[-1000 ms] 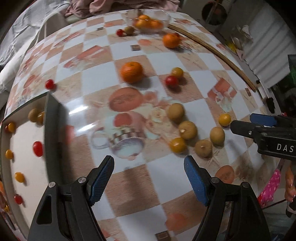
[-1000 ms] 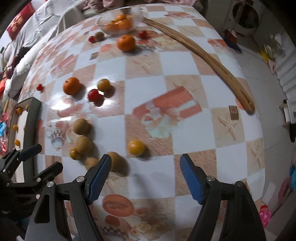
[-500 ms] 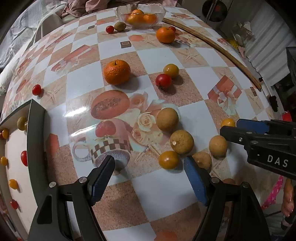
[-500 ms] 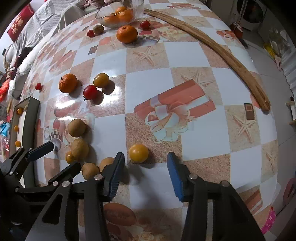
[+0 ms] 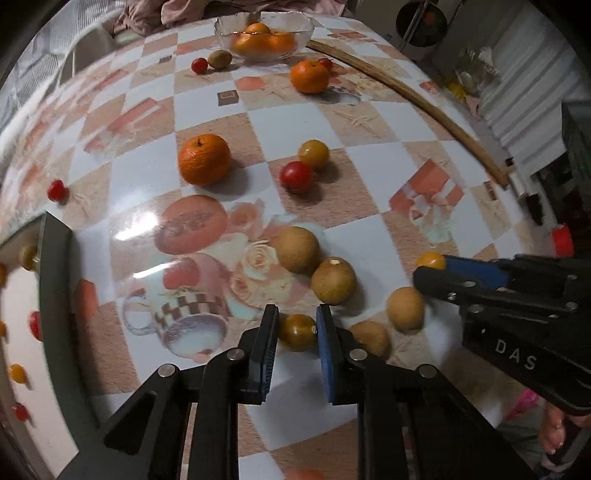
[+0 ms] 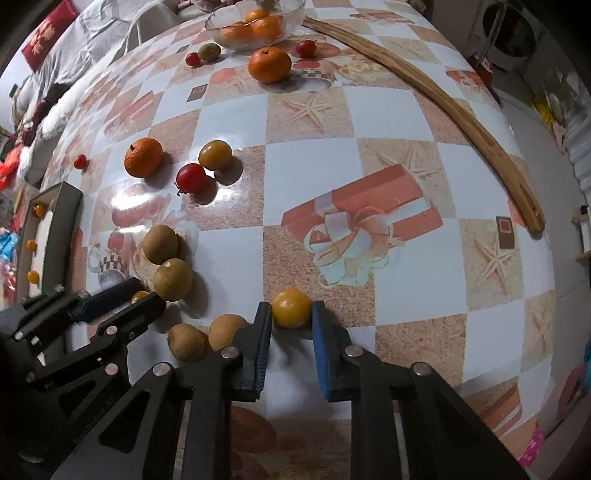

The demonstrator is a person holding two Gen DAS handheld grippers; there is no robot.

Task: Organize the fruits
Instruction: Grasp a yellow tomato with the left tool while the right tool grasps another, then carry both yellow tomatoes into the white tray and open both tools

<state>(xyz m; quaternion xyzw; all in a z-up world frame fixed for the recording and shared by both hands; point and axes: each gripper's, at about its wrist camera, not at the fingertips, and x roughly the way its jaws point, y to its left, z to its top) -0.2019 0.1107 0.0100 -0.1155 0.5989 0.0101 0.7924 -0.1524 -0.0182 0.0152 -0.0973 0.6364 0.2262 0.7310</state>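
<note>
In the left wrist view my left gripper [image 5: 296, 328] is shut on a yellow cherry tomato [image 5: 297, 331] on the table, beside several brown longans [image 5: 334, 280]. In the right wrist view my right gripper [image 6: 291, 314] is shut on another yellow cherry tomato [image 6: 291, 308], also resting on the table; the same gripper shows from the side in the left wrist view [image 5: 436, 271]. An orange [image 5: 204, 158], a red tomato [image 5: 296, 176] and a yellow tomato [image 5: 313, 154] lie farther out. A glass bowl [image 5: 303, 23] of oranges stands at the far edge.
A dark-rimmed tray [image 5: 55, 295] holding small red and yellow tomatoes lies at the left. A curved wooden stick [image 6: 443, 99] lies along the right side. Another orange [image 6: 269, 64], a kiwi [image 6: 209, 51] and red tomatoes lie near the bowl. The left gripper crosses the right wrist view [image 6: 136, 295].
Both grippers have moved forward and down to the table and closed, each on a yellow cherry tomato. They were wide open a second ago.
</note>
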